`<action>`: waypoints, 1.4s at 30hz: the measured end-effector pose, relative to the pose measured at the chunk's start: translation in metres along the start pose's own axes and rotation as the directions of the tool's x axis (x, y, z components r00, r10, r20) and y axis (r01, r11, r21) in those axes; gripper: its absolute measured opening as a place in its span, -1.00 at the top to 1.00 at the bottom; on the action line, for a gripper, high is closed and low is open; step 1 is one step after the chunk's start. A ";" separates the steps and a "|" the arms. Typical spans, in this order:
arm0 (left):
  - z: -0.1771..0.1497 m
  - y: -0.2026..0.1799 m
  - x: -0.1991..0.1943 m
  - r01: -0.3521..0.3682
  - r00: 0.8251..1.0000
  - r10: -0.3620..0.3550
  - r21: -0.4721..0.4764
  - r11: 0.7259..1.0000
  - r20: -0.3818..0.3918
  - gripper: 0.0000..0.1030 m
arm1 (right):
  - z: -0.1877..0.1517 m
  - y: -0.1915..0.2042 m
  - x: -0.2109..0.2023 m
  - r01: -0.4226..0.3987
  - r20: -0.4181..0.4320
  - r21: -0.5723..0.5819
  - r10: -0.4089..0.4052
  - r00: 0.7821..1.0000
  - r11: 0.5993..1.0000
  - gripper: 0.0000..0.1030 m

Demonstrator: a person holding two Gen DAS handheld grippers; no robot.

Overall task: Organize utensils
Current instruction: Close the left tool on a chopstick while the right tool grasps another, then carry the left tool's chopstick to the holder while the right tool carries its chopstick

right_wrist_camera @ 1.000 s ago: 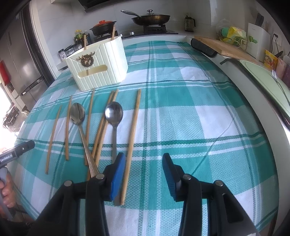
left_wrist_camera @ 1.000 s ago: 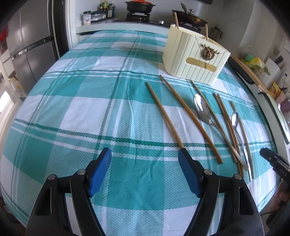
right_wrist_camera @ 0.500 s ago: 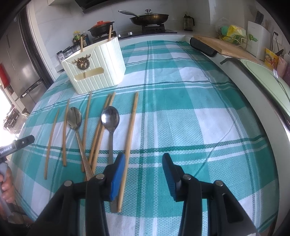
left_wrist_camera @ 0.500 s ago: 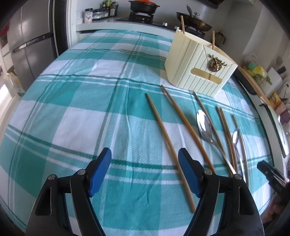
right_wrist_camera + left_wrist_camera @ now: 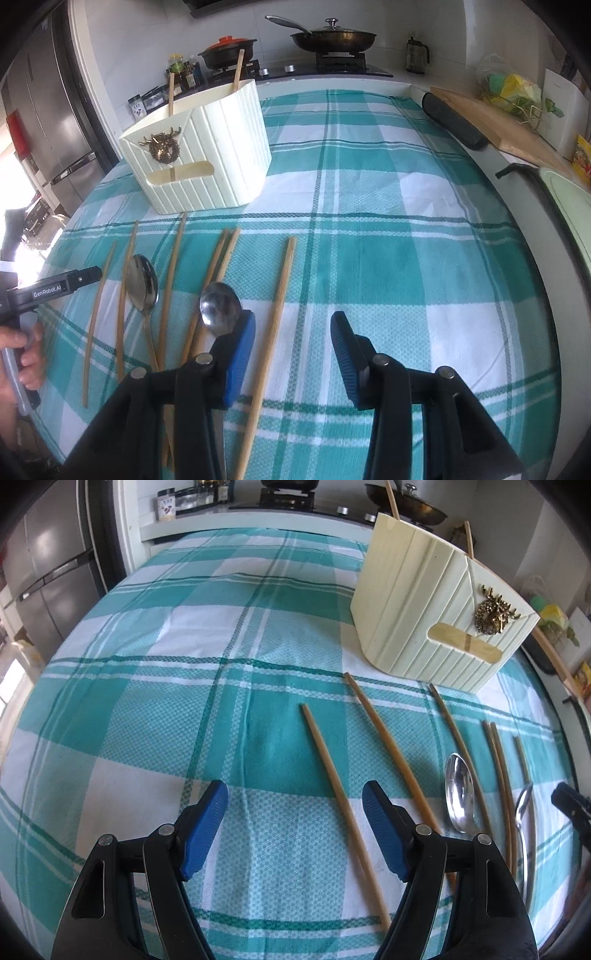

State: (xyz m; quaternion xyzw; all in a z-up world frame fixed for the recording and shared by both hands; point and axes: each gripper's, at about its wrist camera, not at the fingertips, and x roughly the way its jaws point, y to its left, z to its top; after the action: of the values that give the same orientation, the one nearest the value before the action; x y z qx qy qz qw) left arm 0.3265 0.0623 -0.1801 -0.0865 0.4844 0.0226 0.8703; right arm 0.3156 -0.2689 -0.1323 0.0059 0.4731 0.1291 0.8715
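Note:
Several wooden chopsticks and two metal spoons lie in a row on the teal checked tablecloth point(image 5: 147, 709). A cream ribbed utensil holder point(image 5: 436, 616) stands behind them with two chopsticks in it; it also shows in the right wrist view point(image 5: 207, 158). My left gripper point(image 5: 295, 830) is open and empty, with the leftmost chopstick point(image 5: 340, 805) running between its fingers. My right gripper point(image 5: 291, 354) is open and empty, low over the rightmost chopstick point(image 5: 277, 317). One spoon point(image 5: 219, 308) lies just left of it, the other spoon point(image 5: 142, 282) further left.
A stove with a red-lidded pot point(image 5: 227, 48) and a frying pan point(image 5: 332, 37) stands behind the table. A fridge point(image 5: 48, 572) is at the left. A wooden cutting board point(image 5: 498, 125) and a black handle point(image 5: 454, 118) lie on the counter at the right.
Both grippers have moved forward toward the holder and the utensils. The leftmost chopstick now lies between my left fingers. Both stay open.

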 end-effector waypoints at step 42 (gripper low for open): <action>0.036 -0.010 -0.096 0.098 0.960 -0.111 0.065 0.993 0.257 0.95 | 0.082 0.014 -0.020 -0.115 0.022 -0.092 0.118 0.993 0.989 0.87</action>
State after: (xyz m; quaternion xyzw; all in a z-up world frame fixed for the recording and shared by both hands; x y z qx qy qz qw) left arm 0.3069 0.0628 -0.0792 -0.0859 0.3610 -0.0247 0.9283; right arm 0.3703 -0.2511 -0.0689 -0.0042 0.4537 0.2010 0.8682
